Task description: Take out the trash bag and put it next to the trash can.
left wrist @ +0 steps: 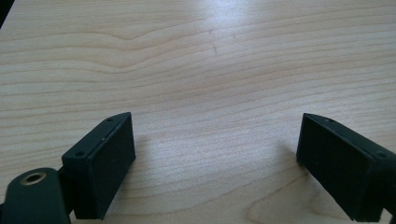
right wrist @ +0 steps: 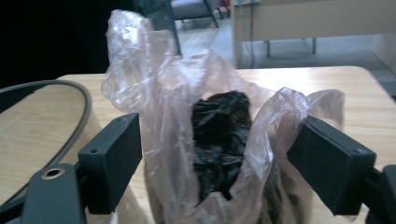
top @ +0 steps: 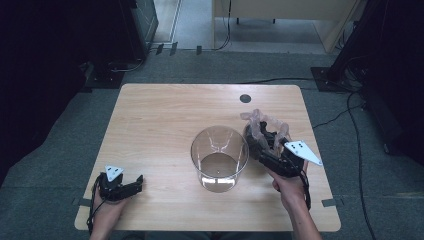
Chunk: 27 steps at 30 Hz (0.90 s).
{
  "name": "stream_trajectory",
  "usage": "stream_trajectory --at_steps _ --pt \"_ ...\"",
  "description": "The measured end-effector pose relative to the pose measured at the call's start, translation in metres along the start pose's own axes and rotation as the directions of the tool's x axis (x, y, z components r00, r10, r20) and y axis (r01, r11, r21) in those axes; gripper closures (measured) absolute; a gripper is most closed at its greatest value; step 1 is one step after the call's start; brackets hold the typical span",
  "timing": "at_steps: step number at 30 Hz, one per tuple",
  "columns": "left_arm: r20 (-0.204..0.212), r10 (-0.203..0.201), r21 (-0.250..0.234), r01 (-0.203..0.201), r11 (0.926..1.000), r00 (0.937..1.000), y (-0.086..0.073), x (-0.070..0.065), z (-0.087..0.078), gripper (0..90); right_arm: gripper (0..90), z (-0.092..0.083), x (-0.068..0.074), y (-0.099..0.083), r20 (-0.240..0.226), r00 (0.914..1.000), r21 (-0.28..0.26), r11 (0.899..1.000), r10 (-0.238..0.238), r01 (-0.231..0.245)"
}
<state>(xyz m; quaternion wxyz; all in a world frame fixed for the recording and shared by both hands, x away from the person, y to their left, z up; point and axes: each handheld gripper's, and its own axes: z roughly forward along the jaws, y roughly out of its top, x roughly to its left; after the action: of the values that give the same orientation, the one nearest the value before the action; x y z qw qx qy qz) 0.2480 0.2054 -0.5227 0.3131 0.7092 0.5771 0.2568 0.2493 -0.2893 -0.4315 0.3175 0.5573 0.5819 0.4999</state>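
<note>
light: dim, soft overhead | glare: pale sheen on table point(left wrist: 233, 18) | focus: background blurred, corners dark

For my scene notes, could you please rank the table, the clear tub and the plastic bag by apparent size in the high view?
1. Table
2. Clear tub
3. Plastic bag, partly hidden by the right gripper, so its margin below the tub is unsure.

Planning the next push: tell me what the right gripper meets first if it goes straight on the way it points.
The clear plastic bag with dark contents: it already sits between the right gripper and its open jaws, so contact looks near-immediate.
</note>
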Motion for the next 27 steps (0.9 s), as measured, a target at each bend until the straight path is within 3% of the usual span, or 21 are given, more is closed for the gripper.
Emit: stream_trajectory --at_steps 7,27 --pt "0.0 0.0 0.0 0.0 1.0 1.0 0.0 0.0 0.0 11.0 14.7 -0.017 -0.01 0.001 -0.022 0.9997 -0.028 1.0 0.007 -0.008" --pt "0.0 0.001 0.001 -0.001 1.0 1.0 0.0 0.0 0.0 11.0 14.1 -0.054 -0.046 -0.025 0.01 0.9999 0.016 1.0 -0.006 0.006"
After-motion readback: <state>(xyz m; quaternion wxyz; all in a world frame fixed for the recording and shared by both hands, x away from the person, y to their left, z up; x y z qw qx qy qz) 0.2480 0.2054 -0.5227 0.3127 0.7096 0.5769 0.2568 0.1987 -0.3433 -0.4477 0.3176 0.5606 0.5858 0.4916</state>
